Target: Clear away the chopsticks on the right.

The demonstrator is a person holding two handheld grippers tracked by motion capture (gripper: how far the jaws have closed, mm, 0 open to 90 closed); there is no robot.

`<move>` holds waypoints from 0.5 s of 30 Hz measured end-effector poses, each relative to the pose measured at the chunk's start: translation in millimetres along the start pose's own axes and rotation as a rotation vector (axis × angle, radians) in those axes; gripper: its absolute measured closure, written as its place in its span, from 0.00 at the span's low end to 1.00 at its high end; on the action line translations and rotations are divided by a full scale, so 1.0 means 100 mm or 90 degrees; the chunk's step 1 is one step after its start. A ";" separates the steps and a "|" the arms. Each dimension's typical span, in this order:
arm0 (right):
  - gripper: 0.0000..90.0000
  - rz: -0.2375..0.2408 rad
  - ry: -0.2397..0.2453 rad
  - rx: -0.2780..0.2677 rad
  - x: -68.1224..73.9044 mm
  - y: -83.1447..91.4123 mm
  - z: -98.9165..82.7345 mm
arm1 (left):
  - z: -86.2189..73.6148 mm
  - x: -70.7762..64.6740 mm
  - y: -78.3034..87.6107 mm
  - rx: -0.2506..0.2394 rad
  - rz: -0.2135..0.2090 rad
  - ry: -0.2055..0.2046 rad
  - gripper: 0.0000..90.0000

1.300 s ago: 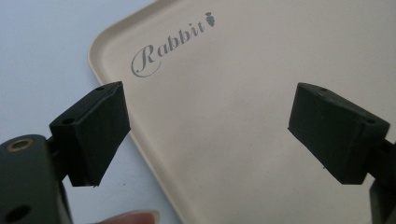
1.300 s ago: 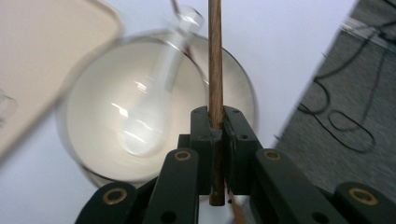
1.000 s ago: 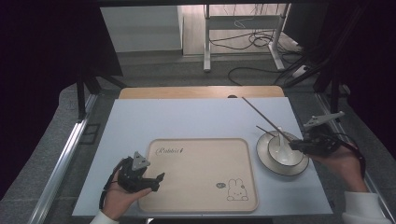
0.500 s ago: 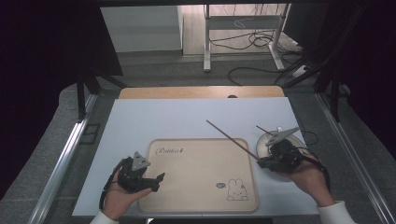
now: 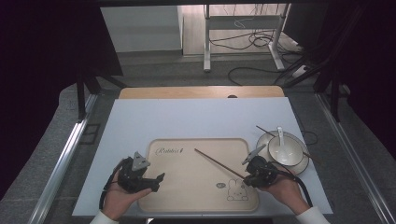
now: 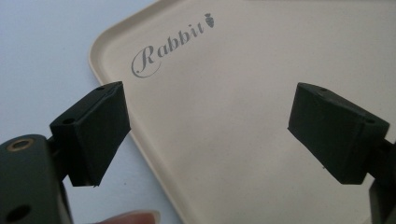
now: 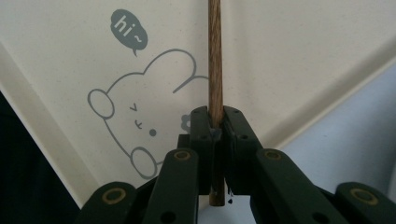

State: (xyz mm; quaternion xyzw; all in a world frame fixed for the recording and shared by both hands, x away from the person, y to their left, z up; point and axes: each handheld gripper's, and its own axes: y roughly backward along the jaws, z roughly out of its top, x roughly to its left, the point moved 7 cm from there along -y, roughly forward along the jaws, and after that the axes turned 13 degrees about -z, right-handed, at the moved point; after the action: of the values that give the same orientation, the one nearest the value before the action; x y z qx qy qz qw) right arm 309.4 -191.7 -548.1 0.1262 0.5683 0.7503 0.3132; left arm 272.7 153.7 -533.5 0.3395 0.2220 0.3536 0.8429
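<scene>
Right gripper (image 7: 215, 128): clenched on thin brown wooden chopstick (image 5: 217, 163), angled above beige rabbit-print plastic tray (image 5: 243, 205) | Left gripper (image 6: 205, 135): released, over tray's left edge | Risk: narrow end-grip may let chopstick pivot, roll off tray

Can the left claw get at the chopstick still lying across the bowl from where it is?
Probably not without a long reach. The left claw sits open at the tray's left edge, while that chopstick lies across the bowl far right, with the right claw and its held chopstick between.
</scene>
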 end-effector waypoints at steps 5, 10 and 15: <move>0.91 -0.012 0.015 0.007 0.05 -0.06 0.00 | 0.00 0.00 -0.01 0.002 0.000 -0.002 0.14; 0.77 -0.023 0.029 0.001 0.06 -0.05 0.02 | 0.00 0.00 -0.01 0.001 0.000 -0.002 0.14; 0.56 -0.024 0.018 -0.075 0.00 0.20 0.12 | 0.00 0.00 -0.01 0.002 0.001 -0.003 0.14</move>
State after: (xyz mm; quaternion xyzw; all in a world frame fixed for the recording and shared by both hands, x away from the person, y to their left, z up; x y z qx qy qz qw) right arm 309.9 -185.3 -525.5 0.0864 0.5294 0.7783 0.3264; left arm 272.7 153.6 -534.2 0.3419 0.2207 0.3530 0.8425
